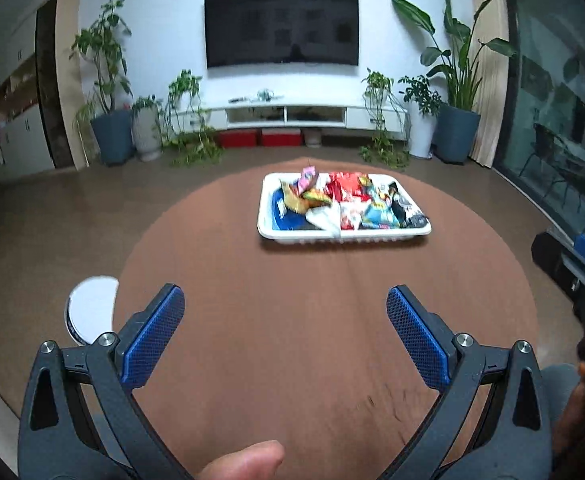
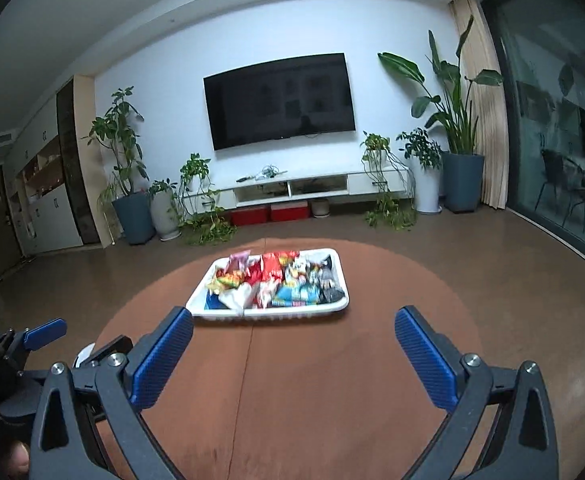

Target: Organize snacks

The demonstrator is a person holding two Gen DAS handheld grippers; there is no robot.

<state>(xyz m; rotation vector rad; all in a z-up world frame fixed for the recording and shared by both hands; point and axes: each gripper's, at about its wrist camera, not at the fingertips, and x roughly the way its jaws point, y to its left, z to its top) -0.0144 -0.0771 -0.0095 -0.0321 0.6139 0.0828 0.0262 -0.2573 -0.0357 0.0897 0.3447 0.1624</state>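
Note:
A white tray (image 1: pixel 266 226) (image 2: pixel 198 306) heaped with several colourful snack packets (image 1: pixel 344 200) (image 2: pixel 280 280) sits on the far half of a round brown table (image 1: pixel 312 320) (image 2: pixel 292 380). My left gripper (image 1: pixel 285 302) hovers over the table's near half, well short of the tray, its blue pads (image 1: pixel 160 332) wide apart with nothing between them. My right gripper (image 2: pixel 294 326) also stands open and empty, with the tray just beyond its left pad (image 2: pixel 164 356). The other gripper shows at the right edge of the left wrist view and the left edge of the right wrist view.
A white round object (image 1: pixel 90 308) lies at the table's left edge. Beyond the table are brown floor, a white TV cabinet (image 1: pixel 292 114) under a wall TV (image 1: pixel 282 26), potted plants on both sides, and glass doors (image 1: pixel 560 120) at the right. A thumb (image 1: pixel 248 462) shows at the bottom.

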